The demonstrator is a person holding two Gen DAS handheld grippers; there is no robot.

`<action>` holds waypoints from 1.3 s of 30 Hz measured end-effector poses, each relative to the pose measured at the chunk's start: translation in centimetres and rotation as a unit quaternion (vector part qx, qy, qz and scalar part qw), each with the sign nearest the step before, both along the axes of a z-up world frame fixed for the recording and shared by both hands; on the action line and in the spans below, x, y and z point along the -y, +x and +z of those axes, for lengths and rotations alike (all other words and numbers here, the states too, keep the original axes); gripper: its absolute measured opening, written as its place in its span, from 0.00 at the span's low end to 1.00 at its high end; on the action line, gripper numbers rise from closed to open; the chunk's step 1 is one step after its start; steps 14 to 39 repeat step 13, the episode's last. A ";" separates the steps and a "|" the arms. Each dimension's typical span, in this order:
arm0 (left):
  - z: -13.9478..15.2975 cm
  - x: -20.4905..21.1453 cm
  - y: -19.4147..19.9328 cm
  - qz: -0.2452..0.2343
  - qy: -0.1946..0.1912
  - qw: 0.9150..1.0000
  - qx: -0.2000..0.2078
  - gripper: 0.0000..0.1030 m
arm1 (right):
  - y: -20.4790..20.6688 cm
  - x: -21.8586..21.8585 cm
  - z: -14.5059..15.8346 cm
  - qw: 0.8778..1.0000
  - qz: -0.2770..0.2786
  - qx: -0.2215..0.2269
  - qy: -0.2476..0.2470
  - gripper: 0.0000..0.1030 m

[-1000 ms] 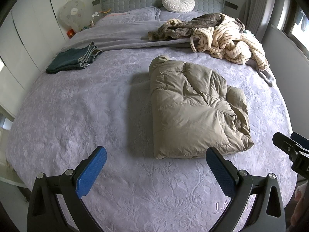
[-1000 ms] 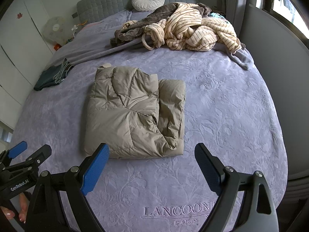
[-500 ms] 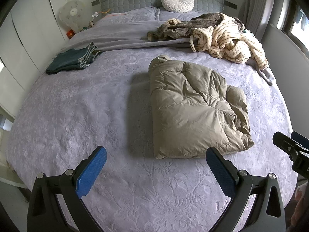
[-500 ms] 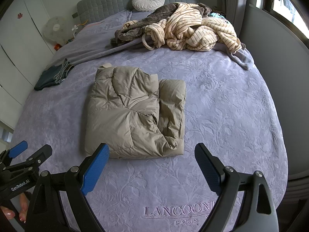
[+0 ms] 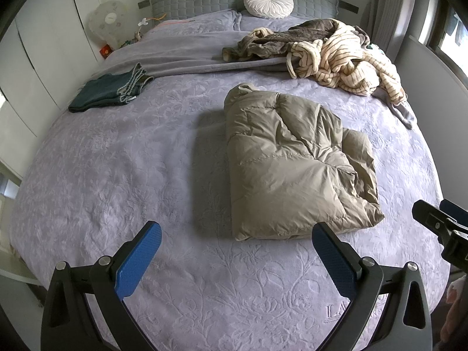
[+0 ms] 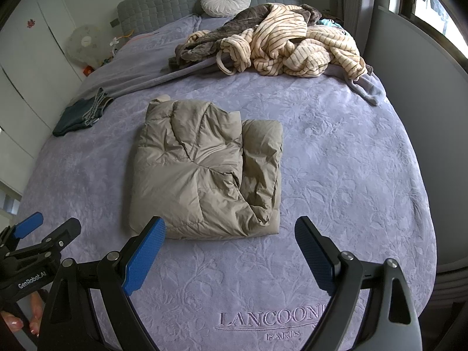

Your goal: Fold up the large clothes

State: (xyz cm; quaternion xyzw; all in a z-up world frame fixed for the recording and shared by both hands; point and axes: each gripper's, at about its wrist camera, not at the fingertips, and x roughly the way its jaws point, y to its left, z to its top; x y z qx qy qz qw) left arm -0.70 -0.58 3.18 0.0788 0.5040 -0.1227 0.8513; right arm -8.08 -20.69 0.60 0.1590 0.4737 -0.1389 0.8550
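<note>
Here both claws, left claw [image 5: 235, 241] and right claw [image 6: 229, 235], gape above the folded jacket [image 6: 204, 172].

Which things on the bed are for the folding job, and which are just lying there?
For the job:
- tan puffy coat, already folded
- heap of striped and brown robes, not folded yet
- left gripper and right gripper, jaws open, empty

Just lying about:
- round white cushion
- fan
- folded dark jeans, already done
- purple bedspread

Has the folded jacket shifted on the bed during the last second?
No. In both wrist views the jacket lies in the same spot relative to the striped robe and the jeans as before.
</note>
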 end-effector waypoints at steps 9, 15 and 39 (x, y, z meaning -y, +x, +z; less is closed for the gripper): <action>0.3 0.1 0.0 -0.003 0.001 1.000 0.006 1.00 | 0.0 -0.2 0.1 1.000 0.000 -0.001 0.001 0.89; 0.3 0.4 0.3 -0.012 0.000 1.000 0.005 1.00 | 0.0 -0.1 0.1 1.000 0.000 0.000 0.001 0.89; 0.3 0.4 0.3 -0.012 0.000 1.000 0.005 1.00 | 0.0 -0.1 0.1 1.000 0.000 0.000 0.001 0.89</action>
